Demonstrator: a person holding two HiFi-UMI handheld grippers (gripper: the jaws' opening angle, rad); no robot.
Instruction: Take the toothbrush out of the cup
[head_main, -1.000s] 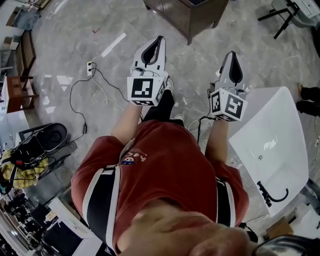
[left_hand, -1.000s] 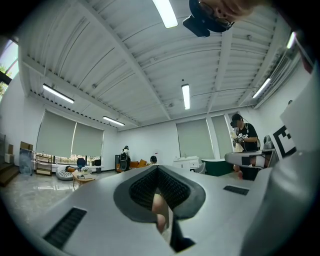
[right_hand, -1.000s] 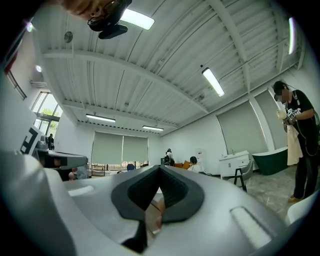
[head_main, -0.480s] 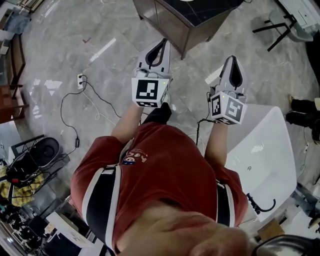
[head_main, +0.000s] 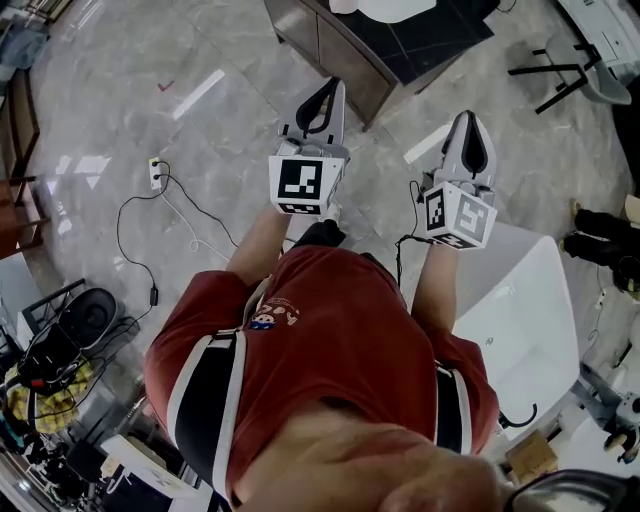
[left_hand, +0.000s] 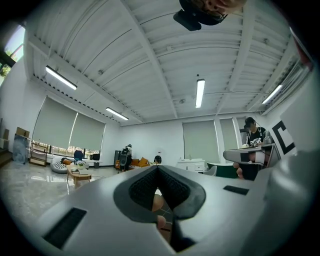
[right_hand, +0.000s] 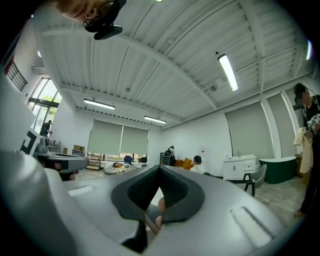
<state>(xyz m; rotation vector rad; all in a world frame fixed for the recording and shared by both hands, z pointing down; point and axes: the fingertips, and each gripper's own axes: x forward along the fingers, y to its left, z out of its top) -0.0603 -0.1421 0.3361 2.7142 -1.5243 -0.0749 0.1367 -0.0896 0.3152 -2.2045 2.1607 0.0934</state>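
Note:
No toothbrush or cup shows in any view. In the head view my left gripper (head_main: 328, 88) and right gripper (head_main: 468, 120) are held out level in front of the person's red shirt, side by side above the marble floor. Both are shut with nothing between the jaws. In the left gripper view the left gripper (left_hand: 158, 168) has its dark pads pressed together, and it looks out at a large white room. The right gripper (right_hand: 160, 168) is shut the same way in the right gripper view.
A dark-topped cabinet (head_main: 400, 45) with a white basin (head_main: 385, 8) stands ahead of the grippers. A white bathtub (head_main: 525, 320) sits at the right, with someone's shoes (head_main: 595, 245) beyond it. A power strip and cable (head_main: 155, 172) lie on the floor at left. Black stand legs (head_main: 545, 75) show at upper right.
The person has walked forward: the cabinet has come further into view at the top, and the bathtub and floor cable have slid back. Both grippers stay shut and level.

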